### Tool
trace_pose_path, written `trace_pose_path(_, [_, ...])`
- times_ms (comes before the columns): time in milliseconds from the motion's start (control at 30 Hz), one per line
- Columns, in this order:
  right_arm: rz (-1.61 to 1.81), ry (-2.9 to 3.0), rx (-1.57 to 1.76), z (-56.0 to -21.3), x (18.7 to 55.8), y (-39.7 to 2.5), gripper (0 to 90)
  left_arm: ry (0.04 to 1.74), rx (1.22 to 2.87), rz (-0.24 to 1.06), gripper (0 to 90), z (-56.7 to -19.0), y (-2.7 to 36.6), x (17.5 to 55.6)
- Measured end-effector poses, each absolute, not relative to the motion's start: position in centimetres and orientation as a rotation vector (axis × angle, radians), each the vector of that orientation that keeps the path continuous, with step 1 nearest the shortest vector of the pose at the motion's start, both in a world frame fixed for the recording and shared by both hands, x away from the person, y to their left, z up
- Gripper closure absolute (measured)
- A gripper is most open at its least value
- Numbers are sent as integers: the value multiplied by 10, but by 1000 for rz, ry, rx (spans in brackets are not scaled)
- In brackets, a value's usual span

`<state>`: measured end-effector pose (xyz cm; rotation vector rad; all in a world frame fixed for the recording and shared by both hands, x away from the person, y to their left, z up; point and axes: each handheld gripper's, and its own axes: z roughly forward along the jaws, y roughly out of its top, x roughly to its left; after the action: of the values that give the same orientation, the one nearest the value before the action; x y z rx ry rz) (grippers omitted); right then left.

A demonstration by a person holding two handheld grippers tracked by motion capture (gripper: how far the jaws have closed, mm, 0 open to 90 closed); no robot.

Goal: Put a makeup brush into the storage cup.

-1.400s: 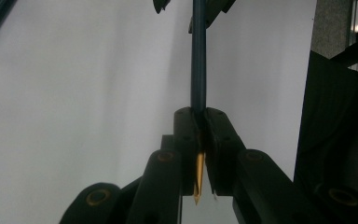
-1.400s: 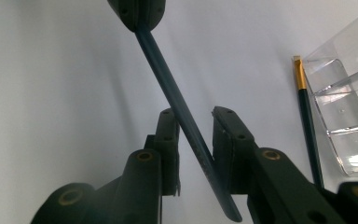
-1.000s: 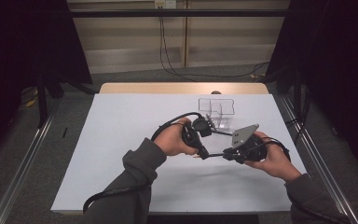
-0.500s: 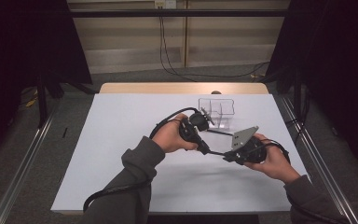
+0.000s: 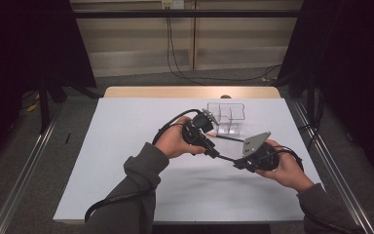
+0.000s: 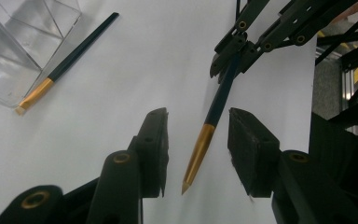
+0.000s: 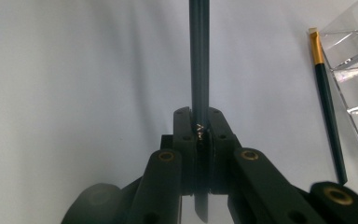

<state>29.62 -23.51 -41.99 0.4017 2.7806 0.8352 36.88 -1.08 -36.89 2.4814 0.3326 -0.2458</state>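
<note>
Now: handover | my right hand-held gripper (image 7: 199, 135) clamped the dark-green, gold-ferruled slim brush (image 6: 216, 105) | left hand-held gripper (image 6: 198, 142) gaped around its ferrule | next, I judged: close left.

The left gripper (image 5: 209, 148), jaws apart, points toward four o'clock; the right gripper (image 5: 237, 163), jaws clamped together, points toward ten.

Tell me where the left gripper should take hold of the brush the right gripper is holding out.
Probably on the gold metal band of the held brush, which already lies between the open left gripper. The right gripper clamps the dark handle farther back, so close from both sides where it sits.
</note>
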Motion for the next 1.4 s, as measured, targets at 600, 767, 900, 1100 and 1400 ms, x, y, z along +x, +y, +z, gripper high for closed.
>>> trace_pose_path(600, [827, 2765, 459, -421, 297, -244, 852, 420, 2426, -181, 340, -368, 5, 374])
trace_pose_path(767, [838, 2750, 488, -422, 298, -247, 852, 447, 2404, -182, 307, -369, 11, 375])
trace_pose_path(900, [851, 2743, 511, -422, 298, -250, 852, 465, 2388, -172, 293, -372, 16, 376])
trace_pose_path(1100, [940, 2708, 583, -421, 299, -255, 852, 465, 2376, -161, 280, -373, 21, 378])
trace_pose_path(1400, [1101, 2636, 685, -421, 302, -258, 852, 480, 2333, -158, 252, -374, 26, 377])
